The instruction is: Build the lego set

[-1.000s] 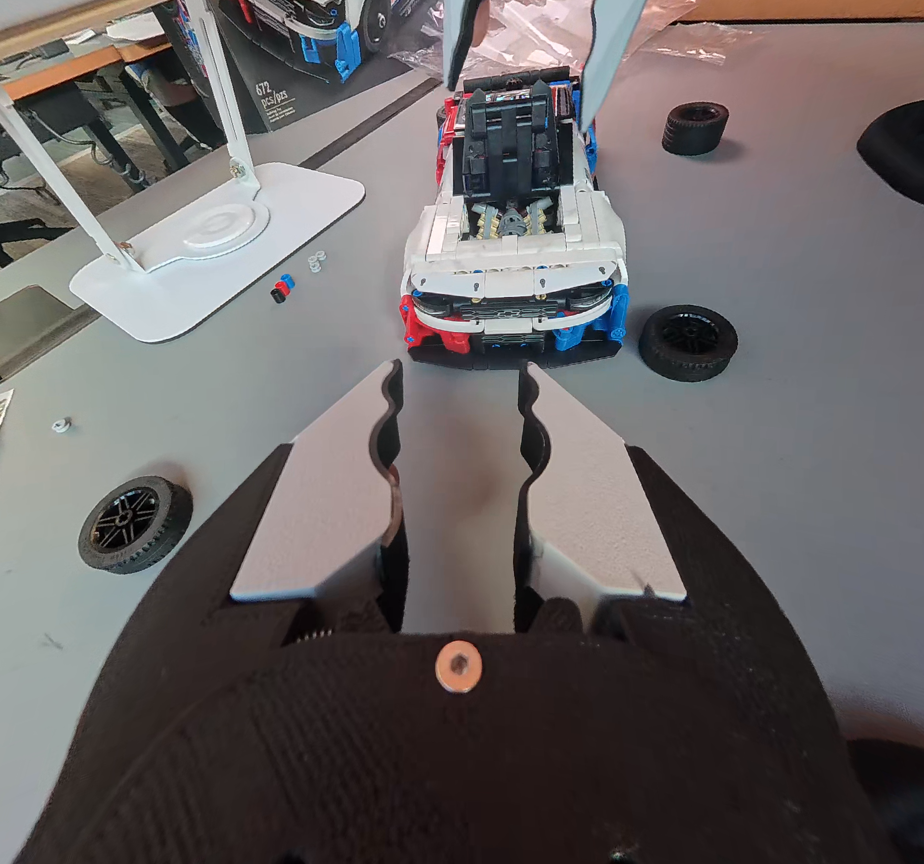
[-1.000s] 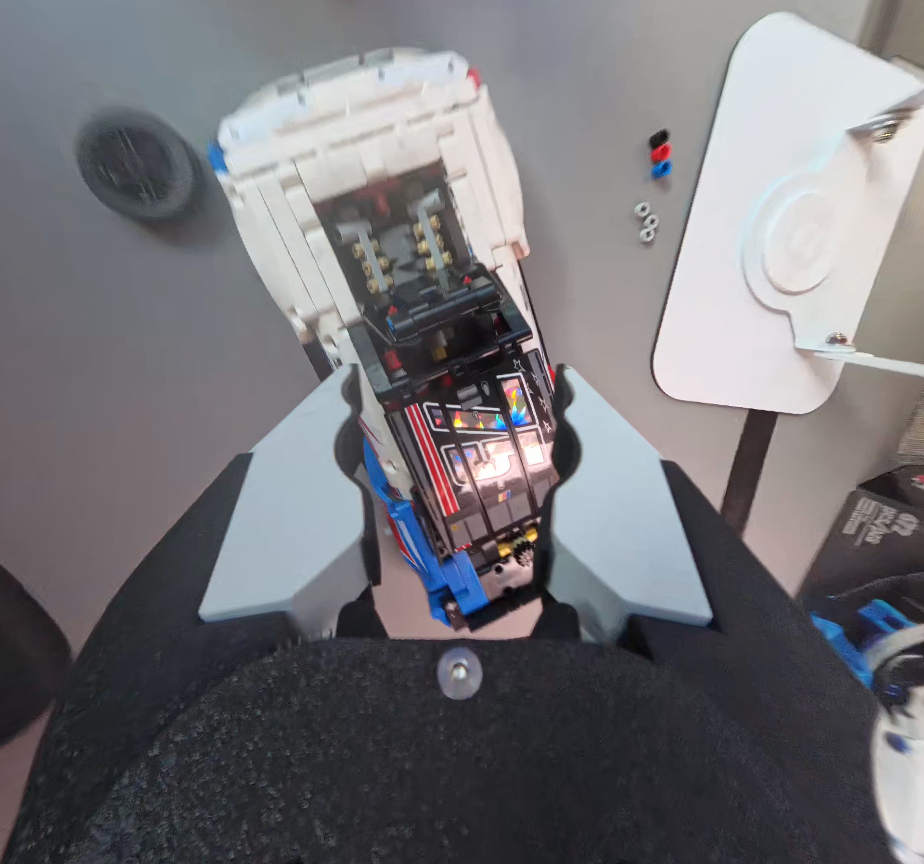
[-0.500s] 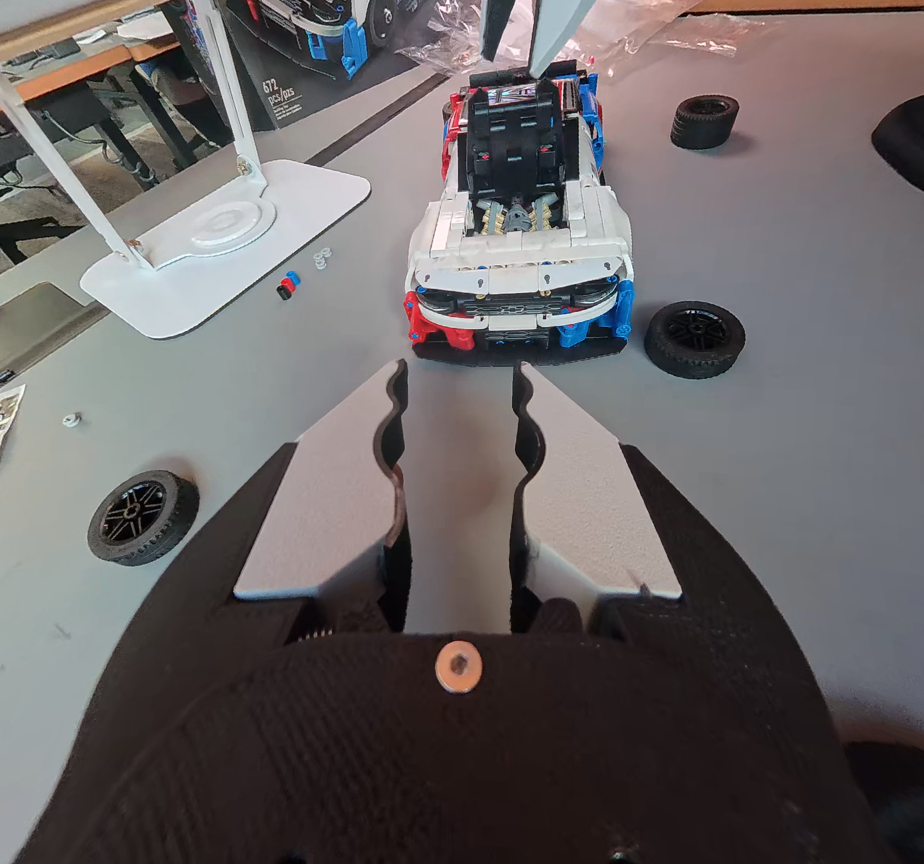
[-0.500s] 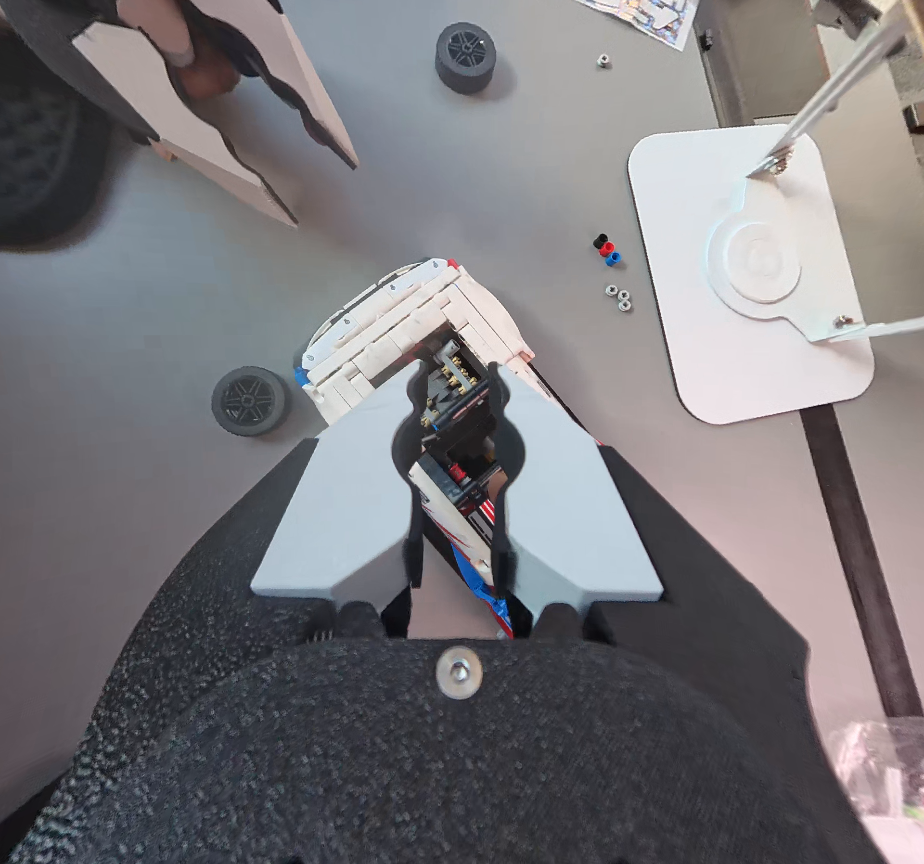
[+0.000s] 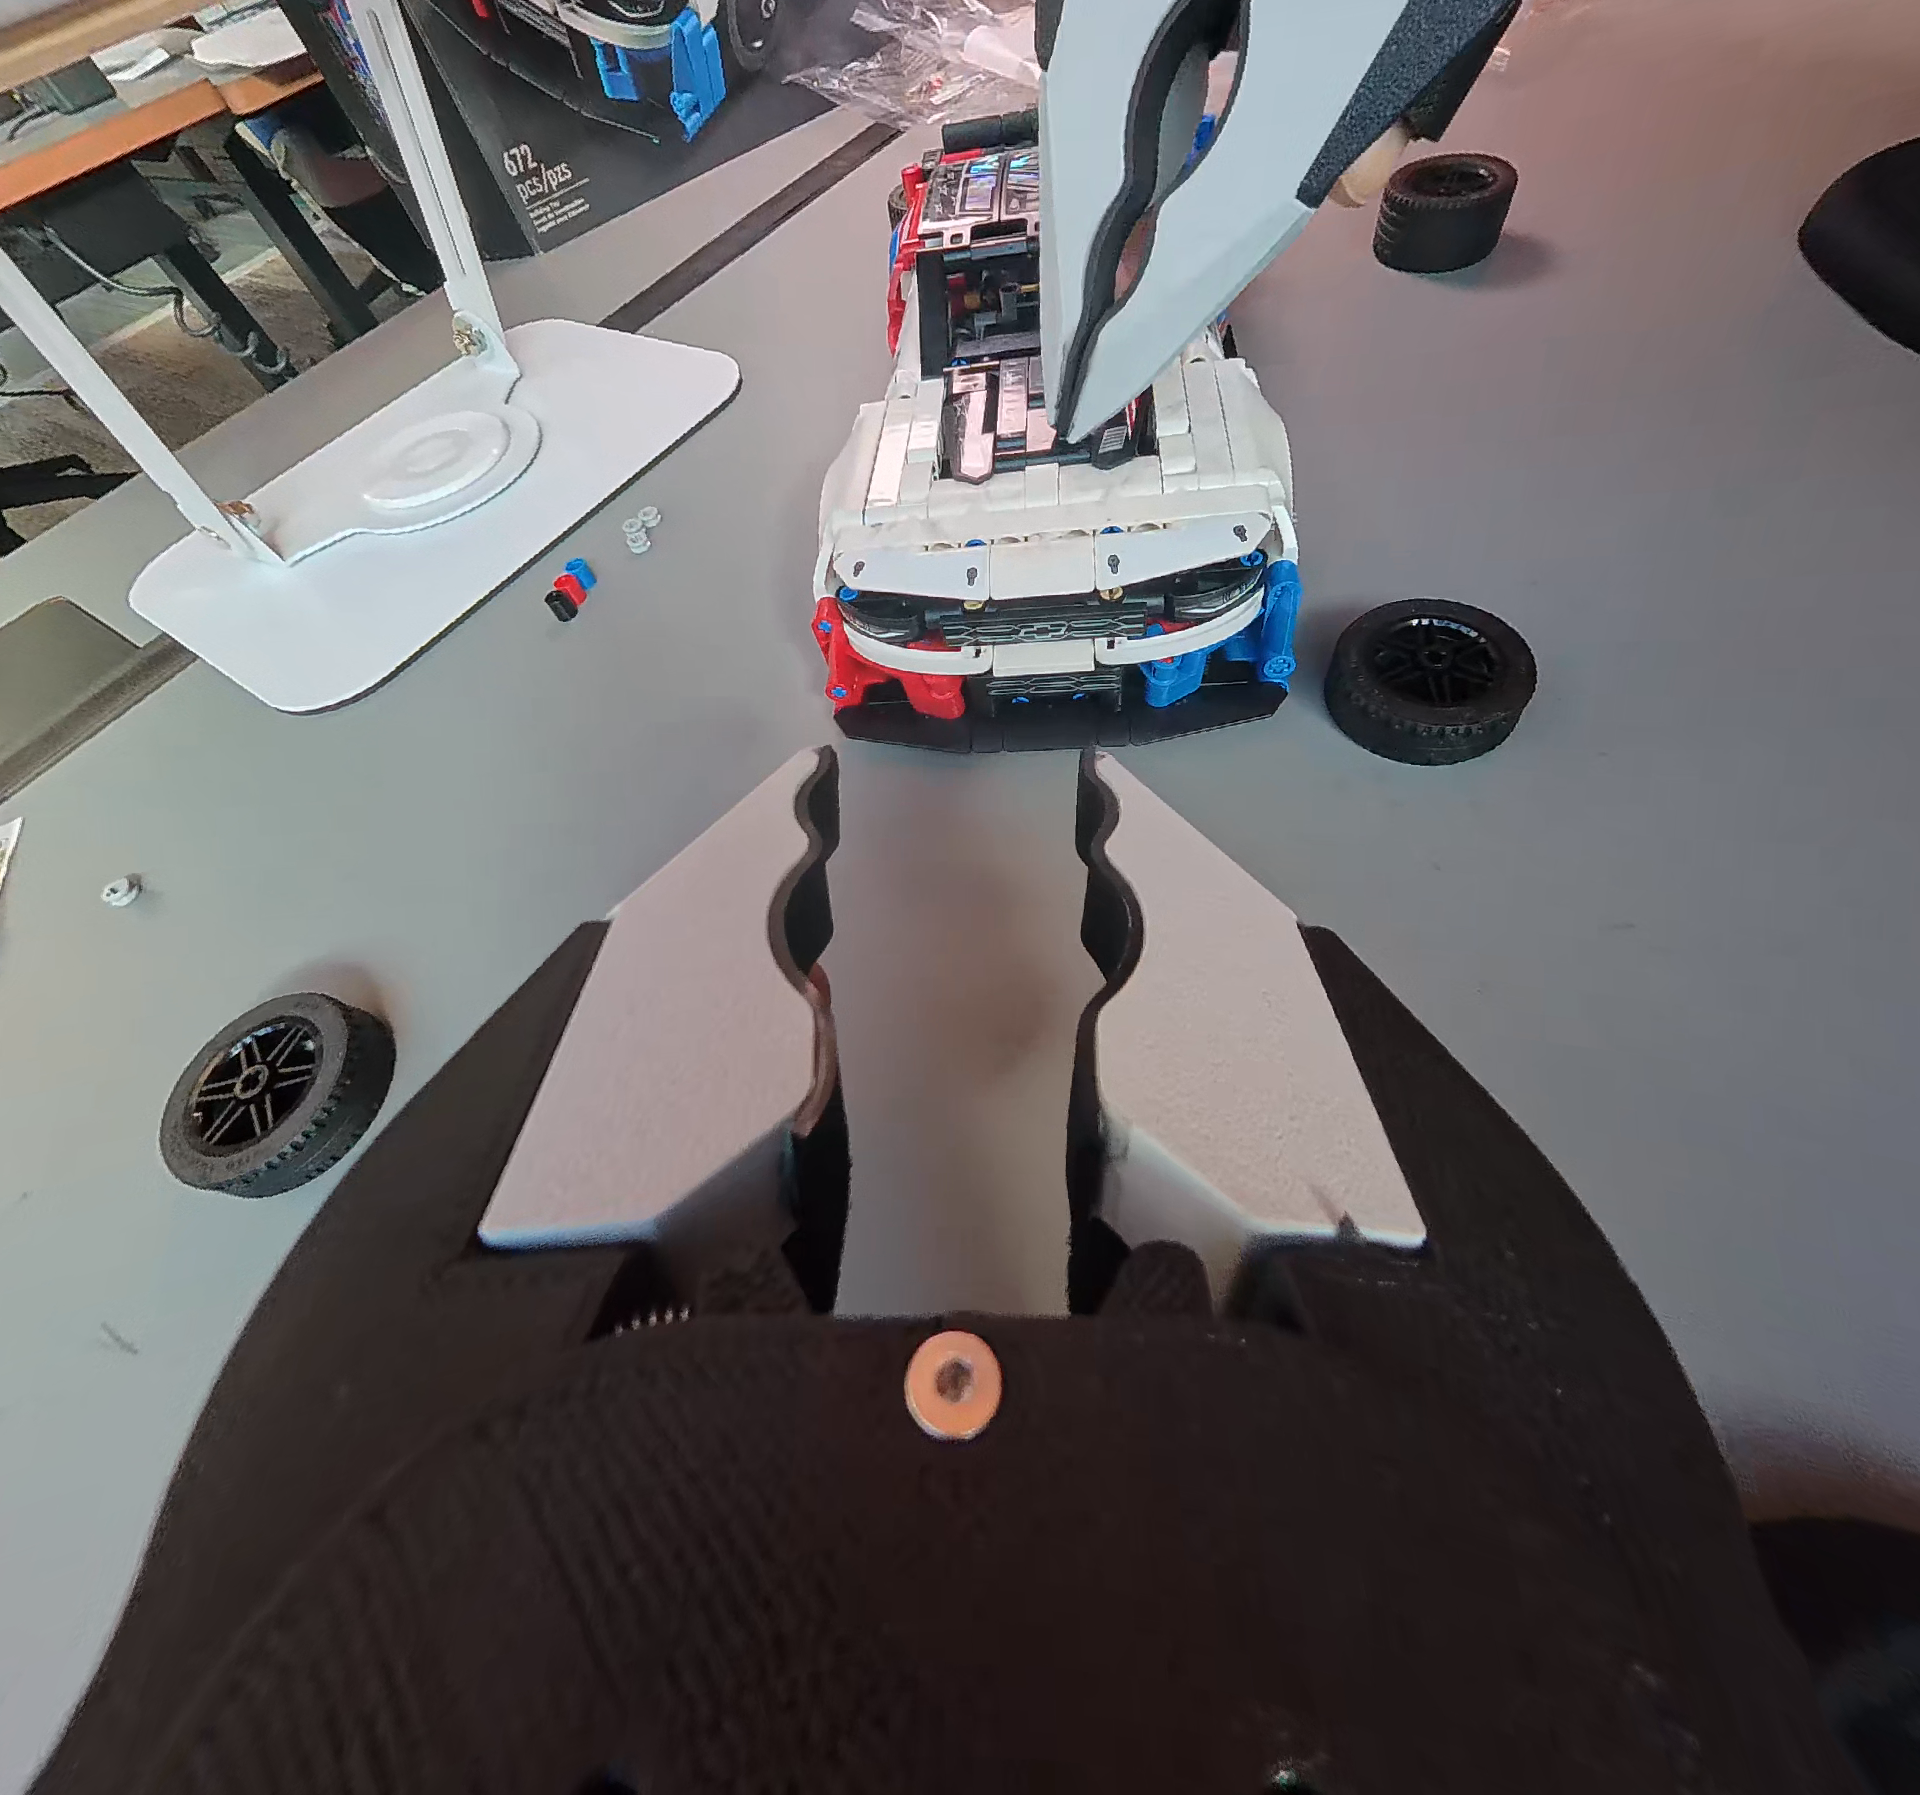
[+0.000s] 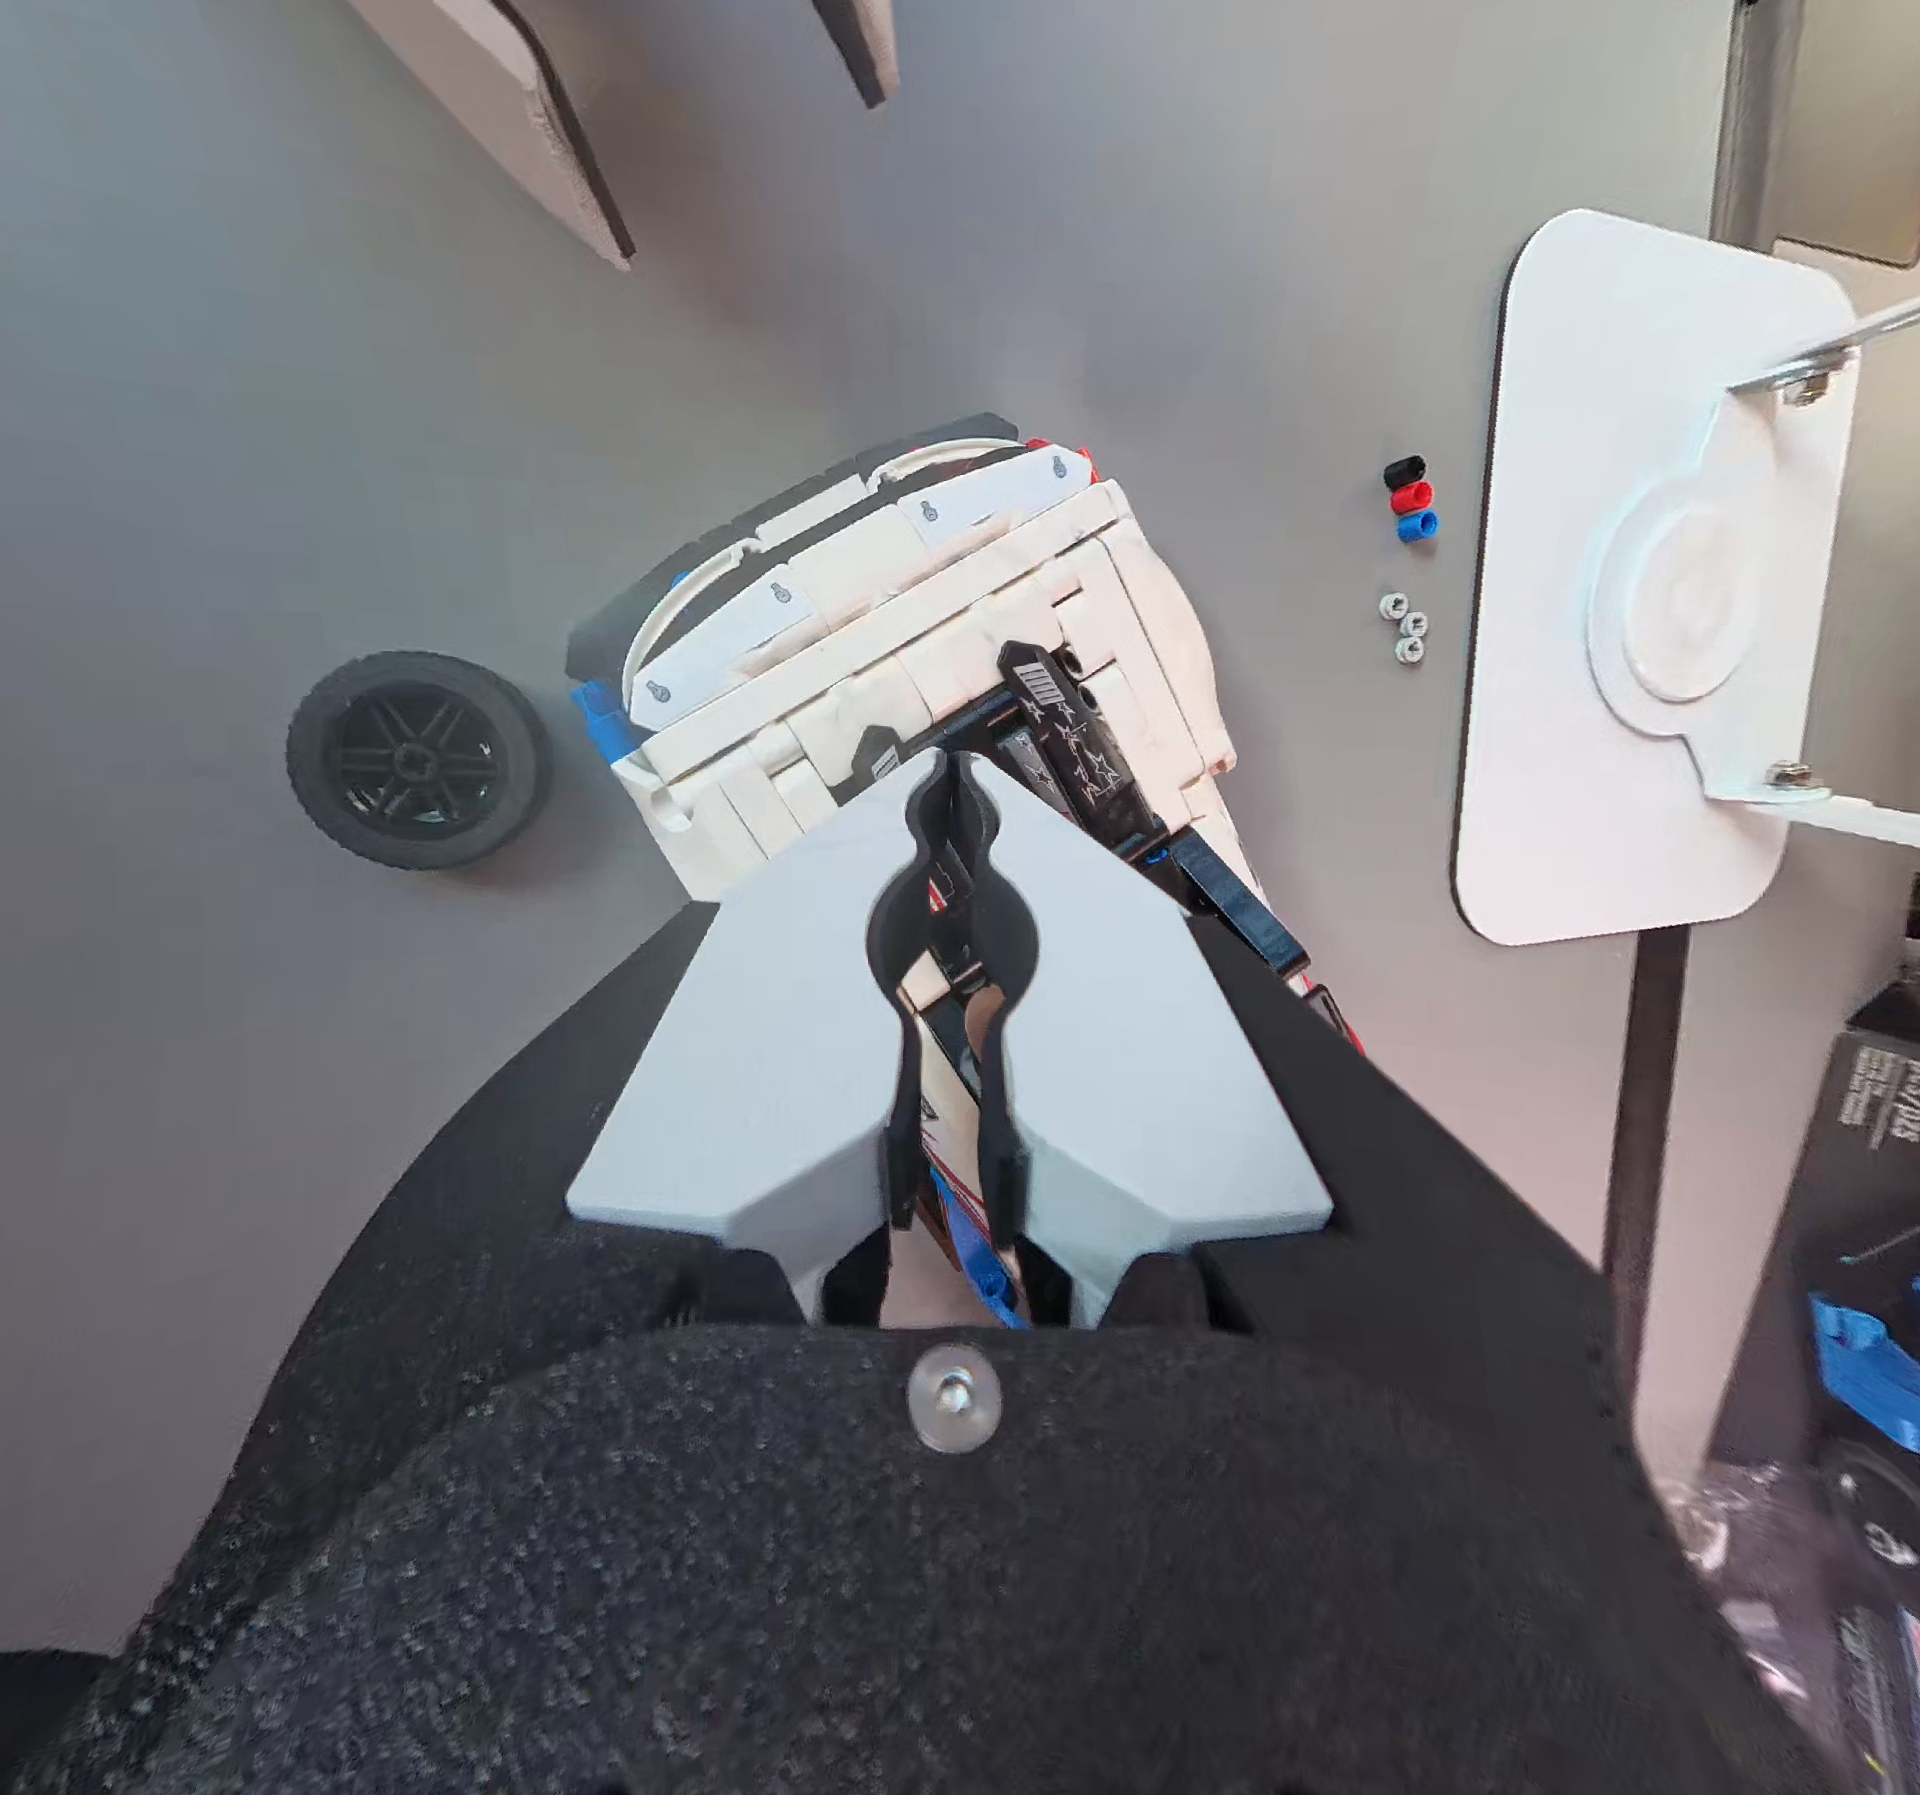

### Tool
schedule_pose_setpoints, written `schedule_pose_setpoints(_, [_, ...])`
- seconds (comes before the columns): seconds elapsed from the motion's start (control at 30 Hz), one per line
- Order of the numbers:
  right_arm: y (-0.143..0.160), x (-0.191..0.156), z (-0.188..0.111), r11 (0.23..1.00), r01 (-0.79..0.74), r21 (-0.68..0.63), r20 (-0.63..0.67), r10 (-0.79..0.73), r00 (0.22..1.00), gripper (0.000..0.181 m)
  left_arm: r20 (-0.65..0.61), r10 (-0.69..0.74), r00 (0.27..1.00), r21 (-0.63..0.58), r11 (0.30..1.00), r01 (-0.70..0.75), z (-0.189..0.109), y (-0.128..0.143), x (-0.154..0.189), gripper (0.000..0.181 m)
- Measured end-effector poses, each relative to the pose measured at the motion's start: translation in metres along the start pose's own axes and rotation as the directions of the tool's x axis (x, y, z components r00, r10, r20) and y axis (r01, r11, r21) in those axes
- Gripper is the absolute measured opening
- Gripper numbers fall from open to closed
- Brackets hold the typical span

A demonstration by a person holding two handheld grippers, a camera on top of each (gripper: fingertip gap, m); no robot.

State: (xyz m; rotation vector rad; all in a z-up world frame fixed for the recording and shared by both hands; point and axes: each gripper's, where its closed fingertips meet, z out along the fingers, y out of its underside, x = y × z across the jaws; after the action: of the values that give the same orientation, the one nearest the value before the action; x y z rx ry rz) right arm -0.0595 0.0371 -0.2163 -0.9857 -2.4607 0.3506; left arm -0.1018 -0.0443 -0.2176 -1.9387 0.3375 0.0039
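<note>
The white Lego race car [image 5: 1049,561] with red and blue bumper parts stands on the grey table, nose toward my left gripper [image 5: 954,763]. That gripper is open and empty, just in front of the bumper. My right gripper [image 6: 951,758] is shut, empty, and comes down from above. Its tips [image 5: 1070,420] rest on the black hood panel [image 6: 1070,737], which lies flat in the white bodywork [image 6: 914,623]. The car has no wheels on it. Loose black wheels lie beside the bumper [image 5: 1429,680], at the near left [image 5: 275,1091] and at the far right [image 5: 1444,213].
A white stand base [image 5: 436,519] sits left of the car, with black, red and blue pins [image 5: 569,590] and small grey pieces [image 5: 641,530] beside it. The set's box [image 5: 623,31] and a clear plastic bag [image 5: 935,10] lie behind. Another grey piece [image 5: 123,890] lies far left.
The right gripper let go of the car's rear, shut its jaws and moved forward over the car. The black hood that stood upright now lies flat. The left gripper has hardly moved.
</note>
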Motion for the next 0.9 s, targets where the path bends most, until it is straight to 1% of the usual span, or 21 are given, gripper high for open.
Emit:
schedule_pose_setpoints(0.03, [0.0,0.0,-0.001,1.0,0.011,-0.009,-0.015,-0.012,1.0,0.0,-0.001,0.003,1.0,-0.003,1.0,-0.003,0.0,0.0,0.0,0.044])
schedule_pose_setpoints(0.07, [0.001,0.002,-0.004,1.0,-0.001,-0.001,-0.035,0.001,0.999,0.003,-0.001,0.008,1.0,-0.006,1.0,-0.008,0.001,0.001,0.001,0.045])
schedule_pose_setpoints(0.1, [0.001,0.002,-0.009,0.999,-0.026,0.029,-0.04,0.027,0.999,0.013,0.0,0.014,1.0,-0.007,1.0,-0.014,0.001,0.001,0.001,0.045])
schedule_pose_setpoints(0.13, [-0.001,0.004,-0.017,0.994,-0.059,0.091,-0.048,0.064,0.997,0.014,0.001,0.019,1.0,-0.008,1.0,-0.019,0.001,0.001,0.002,0.046])
schedule_pose_setpoints(0.2, [-0.004,0.001,-0.039,0.959,-0.122,0.255,-0.042,0.137,0.99,0.016,0.0,0.029,1.0,-0.012,1.0,-0.029,0.001,0.001,0.003,0.047])
schedule_pose_setpoints(0.27, [0.006,-0.012,-0.056,0.919,-0.188,0.347,-0.027,0.21,0.977,0.015,0.001,0.038,0.999,-0.023,0.999,-0.038,0.003,0.002,0.004,0.048])
schedule_pose_setpoints(0.3, [0.014,-0.023,-0.059,0.905,-0.222,0.362,-0.014,0.243,0.97,0.014,-0.002,0.043,0.999,-0.027,0.999,-0.043,0.004,0.002,0.005,0.049])
schedule_pose_setpoints(0.4, [0.031,-0.069,-0.05,0.89,-0.29,0.352,0.053,0.29,0.956,0.02,-0.066,0.058,0.996,-0.043,0.997,-0.061,0.008,-0.001,0.021,0.049])
schedule_pose_setpoints(0.47, [0.032,-0.099,-0.037,0.903,-0.286,0.321,0.099,0.268,0.958,0.029,-0.179,0.093,0.979,-0.068,0.992,-0.106,0.01,-0.002,0.045,0.041])
schedule_pose_setpoints(0.5, [0.031,-0.107,-0.03,0.914,-0.273,0.299,0.108,0.252,0.962,0.033,-0.22,0.114,0.969,-0.083,0.987,-0.135,0.011,-0.002,0.054,0.036])
schedule_pose_setpoints(0.57, [0.027,-0.118,-0.016,0.936,-0.26,0.238,0.156,0.227,0.961,0.047,-0.214,0.166,0.963,-0.099,0.977,-0.19,0.014,-0.002,0.059,0.033])
schedule_pose_setpoints(0.63, [0.021,-0.121,-0.005,0.955,-0.241,0.171,0.201,0.205,0.958,0.063,-0.197,0.168,0.966,-0.103,0.976,-0.191,0.015,-0.003,0.058,0.033])
schedule_pose_setpoints(0.67, [0.016,-0.119,-0.001,0.963,-0.219,0.155,0.209,0.185,0.96,0.065,-0.196,0.153,0.969,-0.105,0.979,-0.175,0.014,-0.003,0.058,0.033])
schedule_pose_setpoints(0.73, [0.009,-0.115,0.007,0.975,-0.19,0.118,0.216,0.161,0.963,0.064,-0.196,0.128,0.972,-0.108,0.983,-0.152,0.011,0.001,0.058,0.033])
schedule_pose_setpoints(0.77, [0.005,-0.114,0.01,0.975,-0.196,0.109,0.234,0.166,0.958,0.057,-0.203,0.115,0.972,-0.107,0.984,-0.139,0.008,0.002,0.059,0.032])
schedule_pose_setpoints(0.8, [0.003,-0.112,0.011,0.973,-0.205,0.106,0.242,0.175,0.954,0.044,-0.213,0.096,0.972,-0.106,0.987,-0.121,0.006,0.003,0.06,0.032])
schedule_pose_setpoints(0.83, [0.002,-0.111,0.012,0.972,-0.206,0.111,0.251,0.173,0.953,0.042,-0.221,0.076,0.972,-0.1,0.99,-0.1,0.004,0.002,0.062,0.031])
schedule_pose_setpoints(0.87, [0.001,-0.112,0.011,0.973,-0.185,0.136,0.254,0.147,0.956,0.042,-0.23,0.056,0.972,-0.087,0.993,-0.078,0.001,-0.001,0.064,0.031])
schedule_pose_setpoints(0.9, [-0.004,-0.113,0.008,0.967,-0.156,0.2,0.249,0.104,0.963,0.042,-0.242,0.04,0.969,-0.069,0.996,-0.058,-0.001,-0.004,0.066,0.031])
